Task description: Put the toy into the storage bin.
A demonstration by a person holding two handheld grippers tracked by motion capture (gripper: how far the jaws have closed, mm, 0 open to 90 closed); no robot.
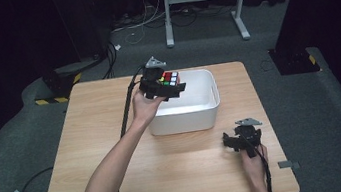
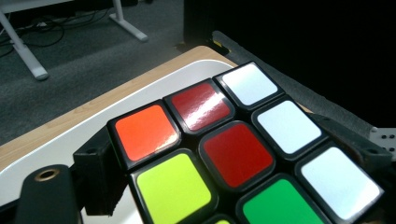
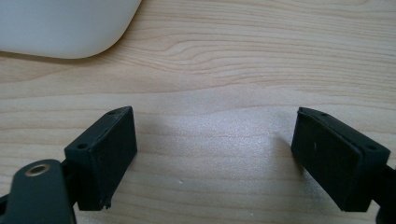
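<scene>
Left gripper: I see the left gripper [image 1: 171, 83] held up over the white bin [image 1: 210, 108], above its left rear part, at about 11 o'clock from the table's centre.
Left jaws: clamped on the Rubik's cube [image 1: 169, 79]; in the left gripper view a black pad [image 2: 99, 175] presses each side of the cube [image 2: 238, 154].
Cube: held in the air above the bin's opening, not touching it. The face I see has orange, red and white squares along the far rows, yellow-green and green nearer.
Bin: stands on the wooden table [image 1: 115, 149], just behind centre; I see its white rim [image 2: 65, 135] under the cube.
Right gripper: I see the right gripper [image 1: 241, 139] low over the table at about 4 o'clock, off the bin's near right corner.
Right jaws: spread wide, nothing between them; bare wood [image 3: 215, 140] below, the bin corner [image 3: 65, 28] at 11 o'clock in its own view.
</scene>
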